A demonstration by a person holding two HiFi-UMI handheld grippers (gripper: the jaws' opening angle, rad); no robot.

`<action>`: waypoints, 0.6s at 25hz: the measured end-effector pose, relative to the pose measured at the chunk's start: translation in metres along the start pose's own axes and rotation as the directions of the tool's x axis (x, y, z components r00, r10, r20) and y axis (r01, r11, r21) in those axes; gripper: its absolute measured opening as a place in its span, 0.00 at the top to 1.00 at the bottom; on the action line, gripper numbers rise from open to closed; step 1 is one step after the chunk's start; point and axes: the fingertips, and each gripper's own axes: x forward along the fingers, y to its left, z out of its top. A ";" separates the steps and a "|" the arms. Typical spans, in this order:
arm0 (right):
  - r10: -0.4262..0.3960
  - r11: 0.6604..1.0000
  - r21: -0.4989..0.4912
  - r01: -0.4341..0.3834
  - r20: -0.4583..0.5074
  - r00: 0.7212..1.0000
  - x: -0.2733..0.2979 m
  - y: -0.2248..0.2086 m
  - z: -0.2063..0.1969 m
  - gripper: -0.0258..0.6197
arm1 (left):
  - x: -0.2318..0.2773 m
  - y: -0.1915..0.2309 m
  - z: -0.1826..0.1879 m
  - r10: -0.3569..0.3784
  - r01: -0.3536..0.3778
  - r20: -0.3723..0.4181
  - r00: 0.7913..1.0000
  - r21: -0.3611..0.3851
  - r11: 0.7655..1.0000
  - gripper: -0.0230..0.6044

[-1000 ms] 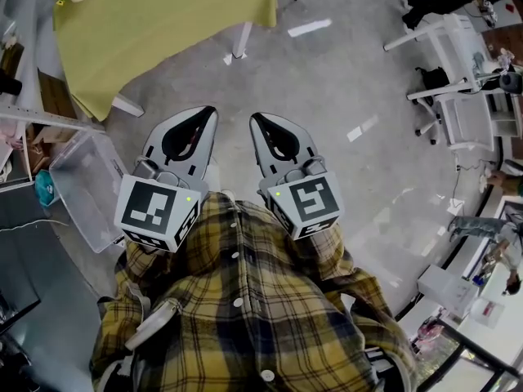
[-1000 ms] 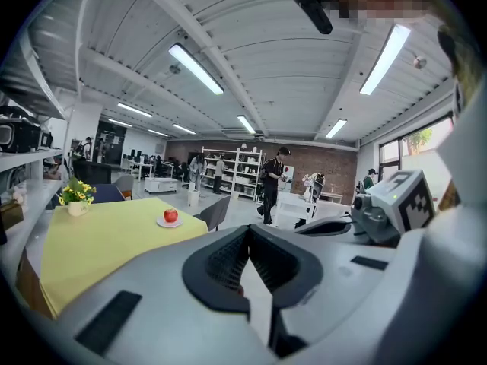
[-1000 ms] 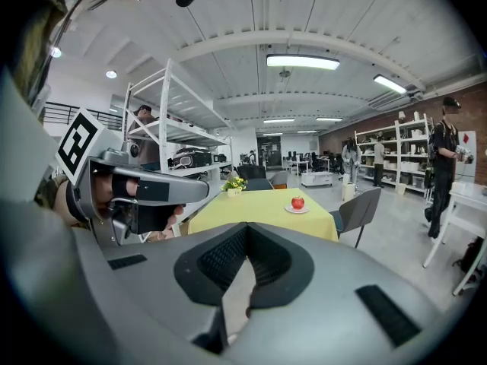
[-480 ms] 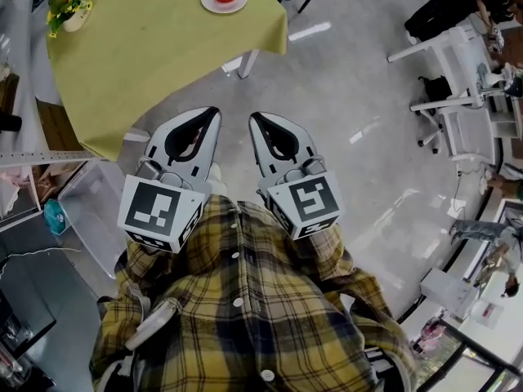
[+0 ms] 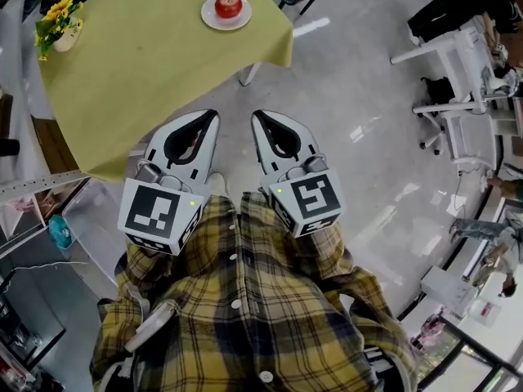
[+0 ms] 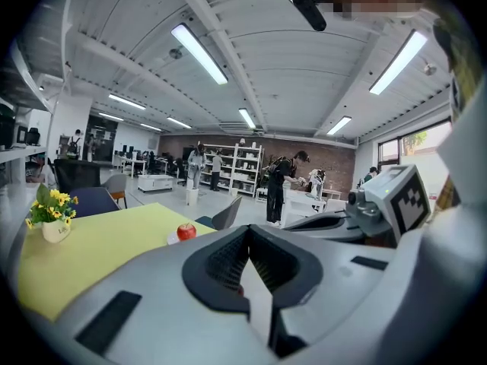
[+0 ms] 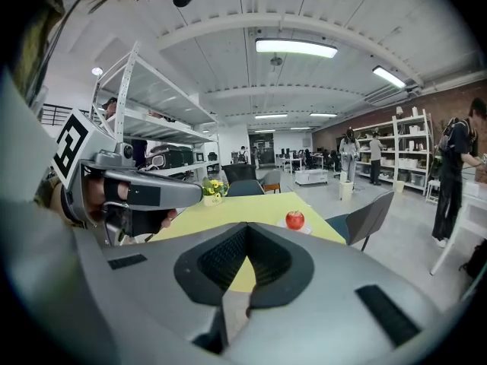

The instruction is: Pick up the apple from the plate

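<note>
- Round red apple [image 5: 228, 6] sits on a small white plate [image 5: 209, 20] near the far corner of the yellow-green clothed table [image 5: 147, 64].
- Left gripper [image 5: 211, 119] and right gripper [image 5: 258, 121] are well apart from the apple.
- The 2 grippers' jaws are pressed together, pinching nothing.
</note>
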 end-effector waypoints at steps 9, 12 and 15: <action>0.061 0.998 -0.009 -0.061 -0.024 0.998 0.044 -0.062 0.016 0.96 | 0.066 0.030 0.026 0.068 -0.068 -0.001 0.998 -0.029 0.997 0.95; 0.111 0.993 -0.029 -0.112 -0.039 0.993 0.057 -0.083 0.025 0.96 | 0.091 0.037 0.040 0.114 -0.113 0.010 0.993 -0.041 0.993 0.95; 0.155 0.987 -0.047 -0.157 -0.047 0.987 0.068 -0.109 0.035 0.96 | 0.115 0.040 0.054 0.158 -0.156 0.025 0.987 -0.052 0.986 0.95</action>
